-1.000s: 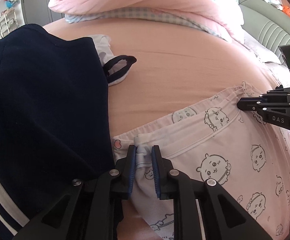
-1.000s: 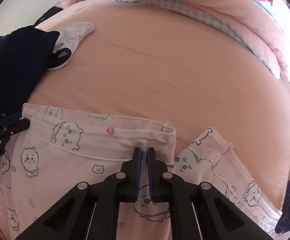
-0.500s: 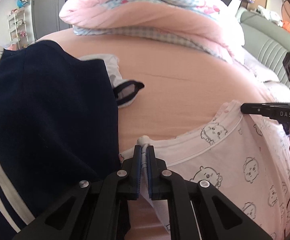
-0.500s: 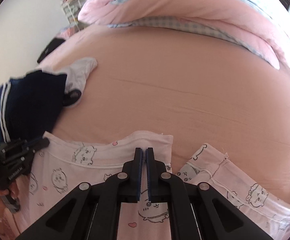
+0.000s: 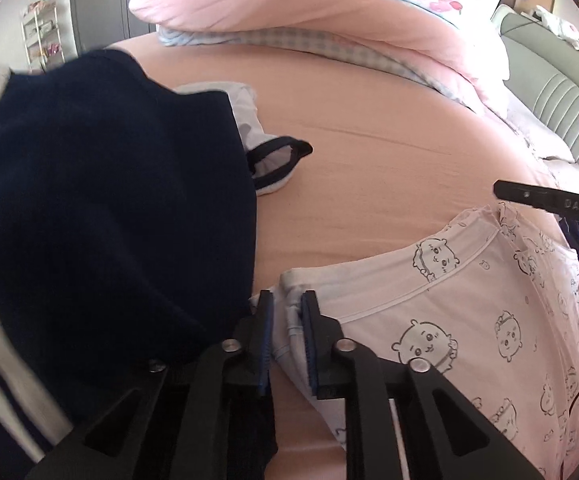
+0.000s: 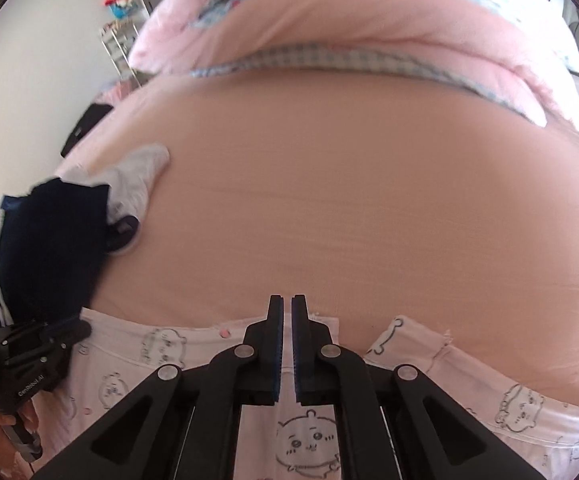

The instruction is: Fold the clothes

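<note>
1. Left gripper (image 5: 287, 312): jaws opening, waistband of pale pink cartoon-print cotton pyjama trousers (image 5: 469, 312) between them.
2. Right gripper (image 6: 284, 320): clenched at the trousers' waistband edge.
3. Trousers: spread on peach bedsheet (image 6: 349, 208), beside navy white-striped garment (image 5: 101, 208).

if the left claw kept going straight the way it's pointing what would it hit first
Most likely the folded edge of the pink cartoon-print pajamas, already between the opening jaws of the left claw. Just beyond it lies the bare pink bedsheet; depth is hard to judge.

Both wrist cams close, angled down; share blurry pink bed (image 5: 369, 152).
</note>
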A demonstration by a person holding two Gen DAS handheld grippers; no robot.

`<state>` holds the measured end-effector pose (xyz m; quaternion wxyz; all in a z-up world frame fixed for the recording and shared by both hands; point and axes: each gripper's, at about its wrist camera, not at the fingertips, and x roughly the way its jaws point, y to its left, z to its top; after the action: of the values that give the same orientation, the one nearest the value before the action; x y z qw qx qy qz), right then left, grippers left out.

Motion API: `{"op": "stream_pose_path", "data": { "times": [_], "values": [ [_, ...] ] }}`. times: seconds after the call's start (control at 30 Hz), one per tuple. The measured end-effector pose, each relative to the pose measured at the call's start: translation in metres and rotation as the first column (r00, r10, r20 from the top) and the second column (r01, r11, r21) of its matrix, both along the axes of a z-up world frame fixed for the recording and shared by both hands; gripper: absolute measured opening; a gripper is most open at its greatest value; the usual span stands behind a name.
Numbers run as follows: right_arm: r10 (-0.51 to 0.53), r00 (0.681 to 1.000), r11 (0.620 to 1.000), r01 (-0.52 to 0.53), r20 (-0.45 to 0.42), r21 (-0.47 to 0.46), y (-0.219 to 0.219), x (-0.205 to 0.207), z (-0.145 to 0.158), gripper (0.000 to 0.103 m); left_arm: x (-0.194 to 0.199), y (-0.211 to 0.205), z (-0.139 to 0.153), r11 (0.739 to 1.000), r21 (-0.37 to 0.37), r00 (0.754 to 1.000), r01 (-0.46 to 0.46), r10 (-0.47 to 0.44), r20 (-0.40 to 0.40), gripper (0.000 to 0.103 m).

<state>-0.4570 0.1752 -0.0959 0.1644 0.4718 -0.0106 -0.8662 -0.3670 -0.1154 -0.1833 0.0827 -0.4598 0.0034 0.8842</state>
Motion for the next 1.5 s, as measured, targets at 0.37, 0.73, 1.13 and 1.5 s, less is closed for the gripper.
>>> {"op": "stream_pose_path", "data": {
  "times": [0.37, 0.73, 1.13, 1.5],
  "values": [
    [0.138, 0.985, 0.978, -0.152, 0.104, 0.145, -0.04, -0.015, -0.042, 0.002, -0.008, 0.038, -0.023, 0.986, -0.109, 0.992, 0.122, -0.123, 0.0, 0.022],
    [0.2, 0.965, 0.976, -0.212, 0.169, 0.055, -0.037, 0.115, 0.005, 0.006, 0.089, 0.049, -0.007, 0.97, 0.045, 0.954, 0.238, -0.242, 0.179, 0.023],
    [-0.016, 0.984, 0.99, -0.009, 0.177, 0.141, 0.048, 0.312, -0.008, 0.019, 0.247, 0.096, -0.004, 0.936, -0.082, 0.922, 0.342, -0.318, 0.223, 0.023],
    [-0.285, 0.938, 0.958, 0.28, 0.199, 0.053, 0.154, 0.369, -0.016, 0.019, 0.296, 0.079, -0.014, 0.968, -0.124, 0.961, 0.217, -0.19, 0.2, 0.023]
  ]
}}
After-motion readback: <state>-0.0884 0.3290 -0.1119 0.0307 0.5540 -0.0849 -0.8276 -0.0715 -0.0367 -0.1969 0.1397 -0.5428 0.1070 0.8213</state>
